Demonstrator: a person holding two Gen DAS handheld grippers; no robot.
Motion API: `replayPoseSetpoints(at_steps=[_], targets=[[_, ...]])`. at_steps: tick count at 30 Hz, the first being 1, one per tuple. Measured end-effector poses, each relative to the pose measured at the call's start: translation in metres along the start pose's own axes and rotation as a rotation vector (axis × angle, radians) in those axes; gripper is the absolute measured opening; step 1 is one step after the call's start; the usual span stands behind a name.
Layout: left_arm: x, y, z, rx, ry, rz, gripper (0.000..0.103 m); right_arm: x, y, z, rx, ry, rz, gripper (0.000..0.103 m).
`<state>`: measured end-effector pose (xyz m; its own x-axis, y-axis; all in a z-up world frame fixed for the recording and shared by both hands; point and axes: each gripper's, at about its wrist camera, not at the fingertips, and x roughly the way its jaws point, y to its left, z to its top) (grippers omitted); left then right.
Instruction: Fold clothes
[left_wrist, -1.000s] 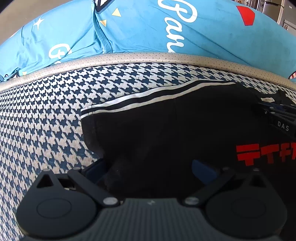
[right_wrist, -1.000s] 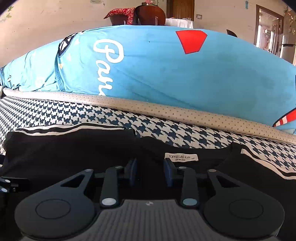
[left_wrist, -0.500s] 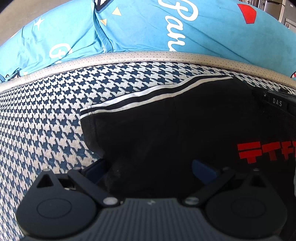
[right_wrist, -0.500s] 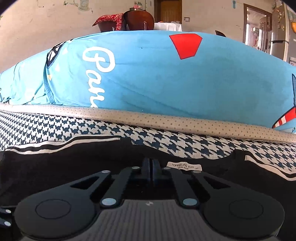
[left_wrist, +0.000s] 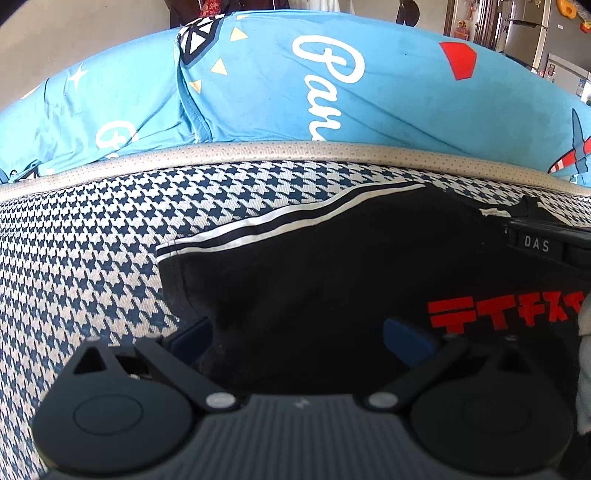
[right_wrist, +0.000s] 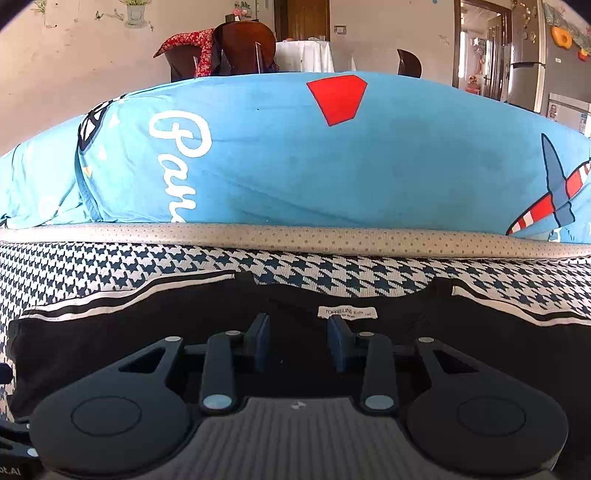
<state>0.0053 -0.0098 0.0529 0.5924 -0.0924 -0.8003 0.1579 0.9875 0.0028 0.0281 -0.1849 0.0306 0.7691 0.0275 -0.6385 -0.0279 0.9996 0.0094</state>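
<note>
A black T-shirt (left_wrist: 332, 266) with white sleeve stripes and red print lies flat on the houndstooth cushion (left_wrist: 92, 258). My left gripper (left_wrist: 299, 338) is open wide and low over the shirt's left sleeve, with black cloth spanning the space between its blue pads (left_wrist: 192, 336). In the right wrist view, the black T-shirt (right_wrist: 147, 332) shows its collar and white neck label (right_wrist: 347, 312). My right gripper (right_wrist: 299, 341) stands open just in front of the label, nothing pinched between its fingers. My right gripper's body (left_wrist: 535, 242) shows at the shirt's collar in the left wrist view.
A light blue printed quilt (right_wrist: 295, 158) is piled behind the cushion, past a beige dotted trim (right_wrist: 295, 240). Chairs and a white-clothed table (right_wrist: 303, 55) stand farther back by the wall. A fridge (right_wrist: 524, 81) is at the far right.
My right gripper was open, shut near the collar label half a second ago, and is open again. My left gripper stayed open in place over the sleeve, tilting up slightly.
</note>
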Motion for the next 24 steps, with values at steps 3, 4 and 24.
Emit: replayPoseSetpoints(at_steps=[3,4,24], targets=[[-0.010,-0.007,-0.003,0.022,-0.025,-0.001,0.103,-0.013,-0.003,-0.002,0.028,0.008,0.005,0.035],[-0.013,-0.009,-0.004,0.029,-0.033,-0.001,0.103,-0.018,-0.004,-0.002,0.038,0.010,0.008,0.037],[-0.061,-0.031,-0.016,0.070,-0.087,-0.004,0.103,-0.092,-0.023,-0.030,0.149,0.026,-0.005,0.047]])
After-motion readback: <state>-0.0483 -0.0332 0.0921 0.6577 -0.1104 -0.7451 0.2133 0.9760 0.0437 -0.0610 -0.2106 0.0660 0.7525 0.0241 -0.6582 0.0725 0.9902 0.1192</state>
